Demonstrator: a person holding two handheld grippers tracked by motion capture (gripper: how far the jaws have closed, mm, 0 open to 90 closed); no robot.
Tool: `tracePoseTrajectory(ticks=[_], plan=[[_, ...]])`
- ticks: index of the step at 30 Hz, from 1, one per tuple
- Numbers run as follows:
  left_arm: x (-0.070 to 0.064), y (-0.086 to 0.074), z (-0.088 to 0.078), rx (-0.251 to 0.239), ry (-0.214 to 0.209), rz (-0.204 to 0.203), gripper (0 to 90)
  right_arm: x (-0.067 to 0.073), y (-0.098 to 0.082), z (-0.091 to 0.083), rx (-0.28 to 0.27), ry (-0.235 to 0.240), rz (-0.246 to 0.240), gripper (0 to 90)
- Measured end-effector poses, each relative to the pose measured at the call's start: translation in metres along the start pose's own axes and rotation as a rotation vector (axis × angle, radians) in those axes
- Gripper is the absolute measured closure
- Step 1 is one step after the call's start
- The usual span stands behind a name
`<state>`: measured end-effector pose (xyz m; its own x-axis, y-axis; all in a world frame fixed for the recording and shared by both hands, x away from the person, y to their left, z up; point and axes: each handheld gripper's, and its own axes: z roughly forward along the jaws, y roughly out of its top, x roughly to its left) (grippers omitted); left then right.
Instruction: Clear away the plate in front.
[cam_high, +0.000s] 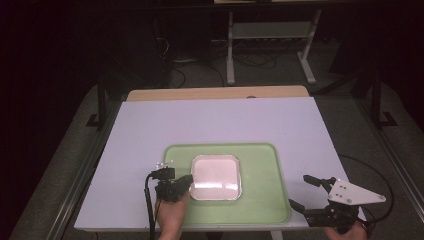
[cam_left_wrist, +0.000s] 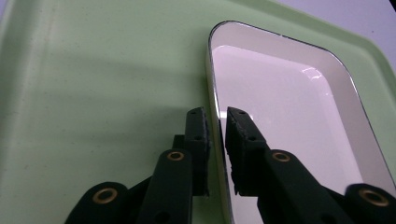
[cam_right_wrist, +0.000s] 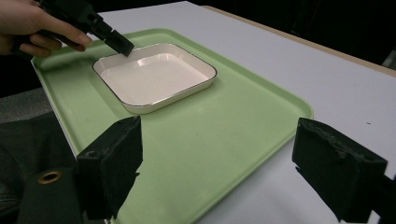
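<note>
A white square dish (cam_high: 216, 175) with a thin dark rim sits in the middle of a pale green tray (cam_high: 265, 185). My left gripper (cam_high: 189, 179) is at the dish's left rim. In the left gripper view the left gripper (cam_left_wrist: 217, 112) straddles that rim, one jaw outside over the tray (cam_left_wrist: 93, 84) and one inside the dish (cam_left_wrist: 280, 107), with thin gaps beside the rim. My right gripper (cam_high: 299, 190) stands wide open off the tray's front right corner, with nothing between its jaws. The right gripper view looks past its own tips (cam_right_wrist: 217, 140) across the tray (cam_right_wrist: 210, 126) to the dish (cam_right_wrist: 154, 74), the left gripper (cam_right_wrist: 122, 46) and the hand (cam_right_wrist: 28, 23) holding it.
The tray lies near the front of a white tabletop (cam_high: 210, 120) with a wooden strip (cam_high: 215, 93) along its back edge. Beyond the table are a dark floor, cables and a metal stand (cam_high: 270, 35). A black cable (cam_high: 148, 200) trails from the left gripper.
</note>
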<state>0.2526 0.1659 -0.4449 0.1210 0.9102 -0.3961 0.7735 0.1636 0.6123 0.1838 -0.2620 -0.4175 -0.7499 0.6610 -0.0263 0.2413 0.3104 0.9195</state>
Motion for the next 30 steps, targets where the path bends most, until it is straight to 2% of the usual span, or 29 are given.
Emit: tracePoseTrajectory(ticks=[6, 10, 12, 15, 21, 22, 26, 27, 28, 29, 30], plan=[[0.002, 0.001, -0.005, -0.011, -0.005, 0.042, 74.7, -0.002, 0.000, 0.001, 0.003, -0.002, 0.003, 15.1], [0.005, 0.003, -0.008, -0.009, -0.036, 0.070, 70.8, -0.003, -0.001, 0.001, 0.006, -0.008, 0.007, 14.8], [0.005, 0.004, -0.009, -0.013, -0.040, 0.077, 70.2, -0.003, -0.002, 0.001, 0.006, -0.009, 0.008, 14.8], [0.003, 0.005, -0.012, -0.018, -0.048, 0.111, 67.8, -0.004, -0.002, 0.000, 0.007, -0.011, 0.008, 14.7], [0.003, 0.006, -0.016, -0.022, -0.070, 0.136, 63.9, -0.004, -0.003, 0.000, 0.012, -0.014, 0.013, 14.6], [0.003, 0.008, -0.017, -0.031, -0.069, 0.159, 63.8, -0.004, -0.003, 0.000, 0.013, -0.014, 0.012, 14.5], [0.005, 0.011, -0.018, -0.035, -0.071, 0.180, 62.8, -0.004, -0.003, 0.000, 0.017, -0.015, 0.012, 14.2], [0.005, 0.011, -0.019, -0.039, -0.072, 0.193, 62.0, -0.004, -0.003, 0.000, 0.019, -0.017, 0.012, 14.2], [0.004, 0.012, -0.019, -0.031, -0.081, 0.226, 60.8, -0.004, -0.004, 0.000, 0.022, -0.019, 0.014, 14.1], [0.004, 0.012, -0.019, -0.031, -0.081, 0.226, 60.3, -0.004, -0.004, 0.000, 0.022, -0.019, 0.014, 14.1], [0.003, 0.013, -0.019, -0.033, -0.086, 0.247, 59.8, -0.005, -0.004, -0.001, 0.025, -0.024, 0.019, 14.1]])
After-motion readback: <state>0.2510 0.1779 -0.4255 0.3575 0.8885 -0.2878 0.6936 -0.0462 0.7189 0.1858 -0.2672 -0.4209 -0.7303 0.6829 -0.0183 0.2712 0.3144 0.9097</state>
